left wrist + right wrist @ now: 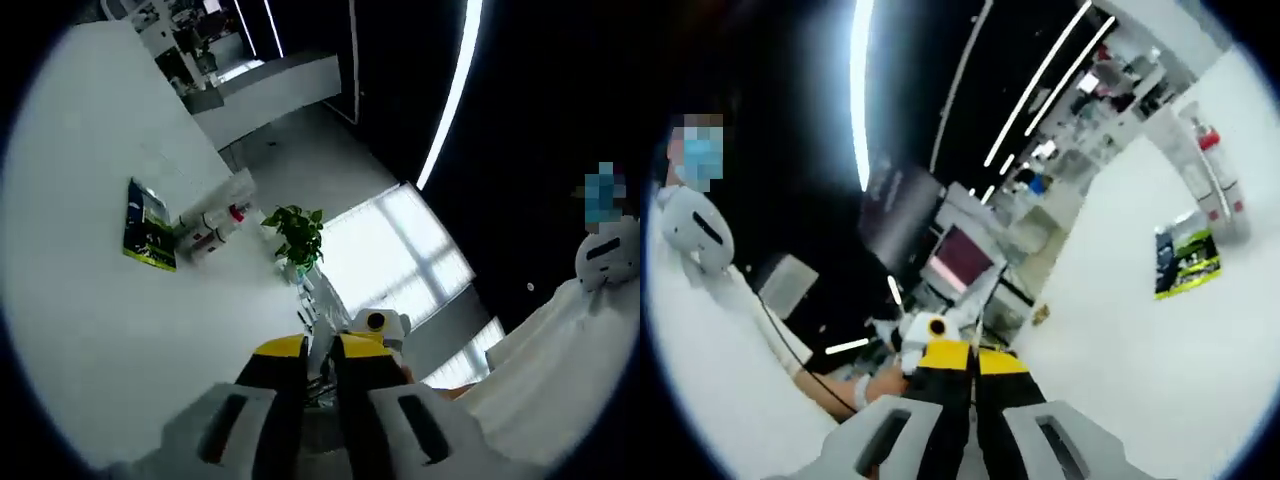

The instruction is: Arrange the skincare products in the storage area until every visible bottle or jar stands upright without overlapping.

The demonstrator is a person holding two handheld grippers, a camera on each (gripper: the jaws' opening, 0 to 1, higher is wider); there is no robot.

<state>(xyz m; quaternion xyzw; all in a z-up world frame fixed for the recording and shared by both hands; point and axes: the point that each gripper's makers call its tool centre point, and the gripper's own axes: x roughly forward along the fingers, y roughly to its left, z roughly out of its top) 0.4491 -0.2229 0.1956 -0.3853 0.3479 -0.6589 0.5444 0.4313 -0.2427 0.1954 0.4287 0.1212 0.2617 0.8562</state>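
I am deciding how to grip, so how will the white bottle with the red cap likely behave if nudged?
The white bottle with the red cap looks slim and round and seems to lie on its side on the white table, so a nudge would probably roll it. It rests close to the green packet, which may stop it. Its smooth surface could be slippery.

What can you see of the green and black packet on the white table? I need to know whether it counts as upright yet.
The green and black packet is a flat, printed pouch or carton, dark with bright green graphics and small white text too small to read. It looks to be lying flat on the white table, not upright. In the left gripper view, white bottles with red caps lie right beside it; whether they touch it I cannot tell. Neither gripper is near it.
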